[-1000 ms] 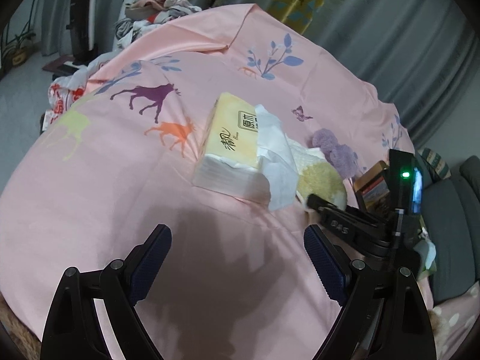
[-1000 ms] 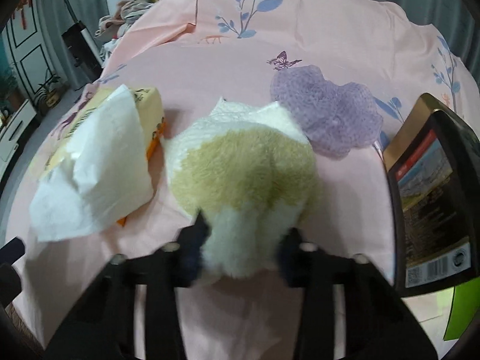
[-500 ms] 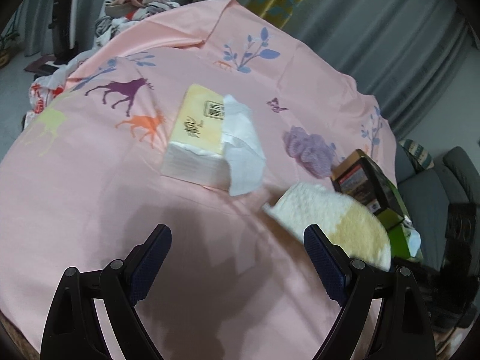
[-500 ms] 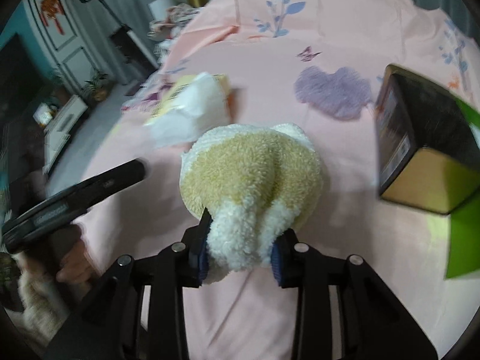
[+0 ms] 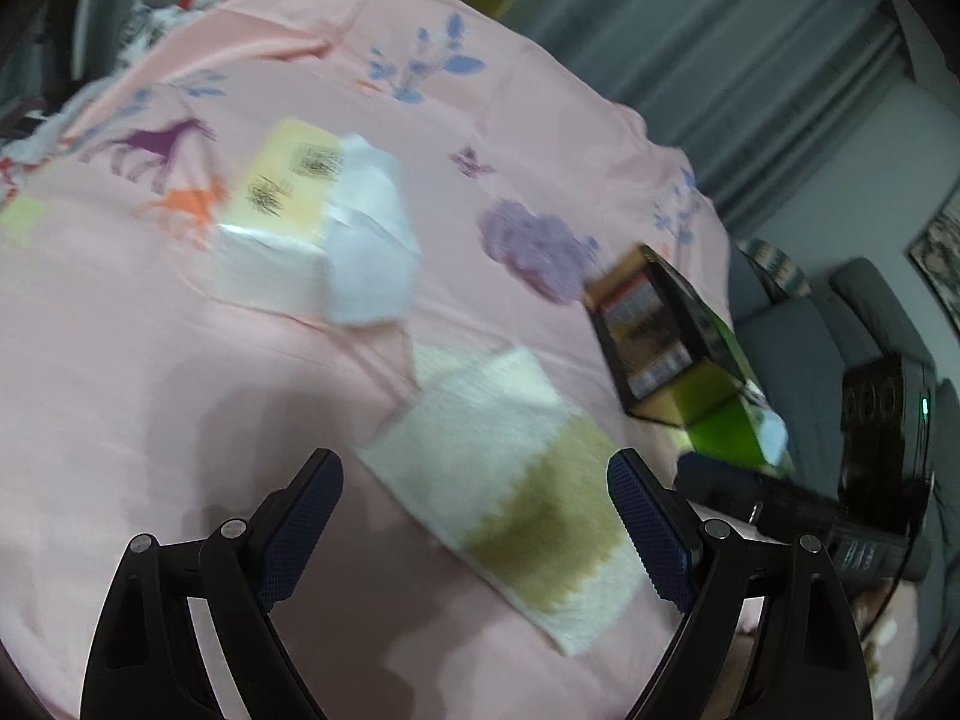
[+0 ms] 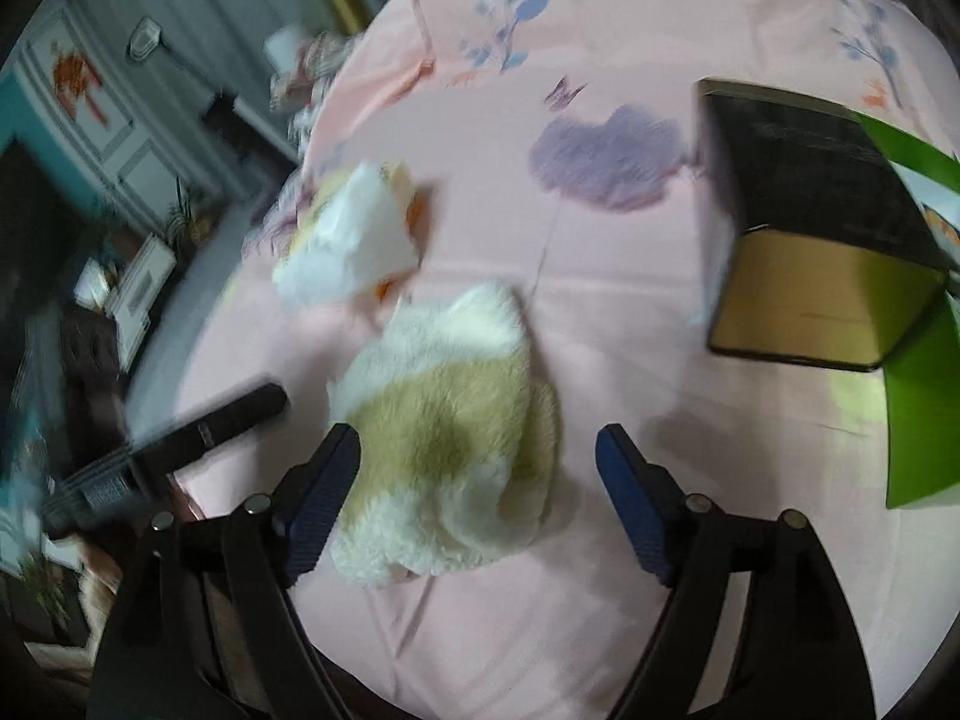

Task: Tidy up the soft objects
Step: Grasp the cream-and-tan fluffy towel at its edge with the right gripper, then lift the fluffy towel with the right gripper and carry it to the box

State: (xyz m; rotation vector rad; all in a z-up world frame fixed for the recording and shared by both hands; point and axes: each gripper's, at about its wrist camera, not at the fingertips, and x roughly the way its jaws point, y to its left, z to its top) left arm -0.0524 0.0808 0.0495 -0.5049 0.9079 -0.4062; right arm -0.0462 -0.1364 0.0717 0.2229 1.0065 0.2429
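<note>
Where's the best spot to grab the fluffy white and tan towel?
Probably the near rumpled end of the fluffy towel, from above. It lies bunched on the pink sheet, and that white lump stands thickest, so fingers can close across it. The right tool hangs there, its jaws opening around it.

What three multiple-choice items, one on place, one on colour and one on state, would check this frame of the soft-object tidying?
1. Where does the fluffy towel lie?
A. on the pink bedsheet, before the right gripper
B. on top of the black and gold box
C. on the floor

2. What colour is the small fuzzy cloth beyond the towel?
A. green
B. purple
C. red

3. How do the right gripper's jaws stand?
A. clamped on the tissue pack
B. apart, pressing on nothing
C. shut on the box

Key: 1 A, the towel rests on the sheet between the fingers; 2 B, it reads lilac in both views; 3 B, the jaws are opening and a gap shows on the towel's right side.
</note>
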